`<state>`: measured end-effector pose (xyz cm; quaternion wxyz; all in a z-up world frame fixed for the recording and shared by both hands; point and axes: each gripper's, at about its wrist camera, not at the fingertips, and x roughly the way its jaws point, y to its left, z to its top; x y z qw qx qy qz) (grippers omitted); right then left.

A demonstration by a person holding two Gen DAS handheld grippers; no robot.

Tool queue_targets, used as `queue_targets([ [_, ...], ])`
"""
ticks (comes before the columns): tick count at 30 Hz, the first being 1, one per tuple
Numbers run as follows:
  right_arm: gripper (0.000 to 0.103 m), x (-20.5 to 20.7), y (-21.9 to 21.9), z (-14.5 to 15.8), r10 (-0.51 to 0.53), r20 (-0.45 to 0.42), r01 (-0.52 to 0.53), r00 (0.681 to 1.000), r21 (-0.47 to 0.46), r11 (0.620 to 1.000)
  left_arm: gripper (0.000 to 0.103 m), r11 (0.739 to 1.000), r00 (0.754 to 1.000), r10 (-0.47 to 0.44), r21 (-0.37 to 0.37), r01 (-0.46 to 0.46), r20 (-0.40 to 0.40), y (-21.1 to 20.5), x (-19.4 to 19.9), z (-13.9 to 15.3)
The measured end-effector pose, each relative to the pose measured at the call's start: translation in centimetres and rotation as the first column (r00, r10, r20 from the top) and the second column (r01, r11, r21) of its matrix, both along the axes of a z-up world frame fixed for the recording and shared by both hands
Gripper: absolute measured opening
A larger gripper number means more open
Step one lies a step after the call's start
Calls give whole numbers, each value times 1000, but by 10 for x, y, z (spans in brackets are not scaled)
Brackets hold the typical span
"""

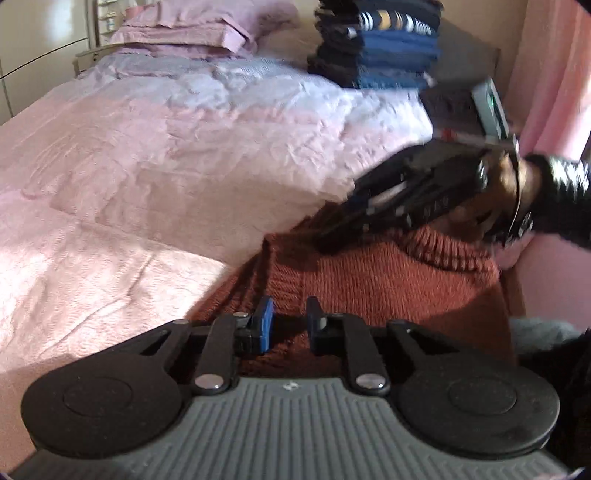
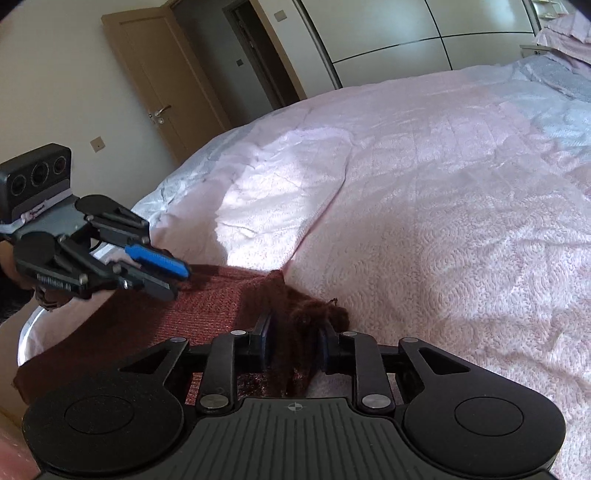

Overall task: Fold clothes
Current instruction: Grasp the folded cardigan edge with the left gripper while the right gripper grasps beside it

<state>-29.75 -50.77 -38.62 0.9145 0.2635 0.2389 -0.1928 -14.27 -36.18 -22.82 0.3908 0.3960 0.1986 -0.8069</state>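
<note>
A rust-red knitted sweater (image 1: 369, 284) lies at the near edge of the bed. In the left wrist view my left gripper (image 1: 289, 321) hangs just over the knit, its blue pads a little apart with nothing pinched between them. The right gripper (image 1: 332, 236), blurred, reaches onto the sweater from the right, held by a hand (image 1: 509, 184) in a black sleeve. In the right wrist view my right gripper (image 2: 294, 345) stands open around a loose bunch of the sweater (image 2: 207, 306). The left gripper (image 2: 181, 278) hovers at the sweater's far left edge.
A pink quilted bedspread (image 2: 443, 221) covers the bed. A tall stack of folded dark and blue clothes (image 1: 380, 44) stands at the back right, with pink pillows (image 1: 192, 33) at the head. A brown door (image 2: 159, 81) and white wardrobe doors (image 2: 406, 33) lie beyond the bed.
</note>
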Motion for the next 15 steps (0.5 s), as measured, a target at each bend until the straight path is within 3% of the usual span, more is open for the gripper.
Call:
queue_targets([
  [1, 57, -6, 6, 7, -22, -6, 21, 1000, -20, 1000, 16, 1000, 1000, 2, 9, -2, 19, -1, -4, -8],
  [2, 59, -13, 13, 13, -43, -11, 43, 999, -41, 998, 16, 1000, 1000, 19, 16, -19, 10, -3, -3, -14],
  [5, 59, -46, 46, 35, -91, 43, 95, 995, -97, 991, 17, 998, 998, 60, 27, -59, -37, -5, 6, -20],
  [7, 59, -63, 80, 42, -57, 97, 69, 994, -127, 989, 17, 997, 996, 74, 23, -73, -45, -3, 7, -21],
  [8, 59, -67, 95, 41, -25, 95, 38, 995, -136, 990, 17, 997, 996, 79, 21, -78, -42, -2, 7, -20],
  [12, 59, -61, 128, 2, 37, -64, -42, 997, -91, 995, 18, 995, 995, 96, -25, -96, 3, 7, -1, -5],
  [15, 59, -78, 138, 6, 3, -13, -4, 1000, -103, 995, 21, 991, 995, 89, -103, -84, 50, 33, -7, 17],
])
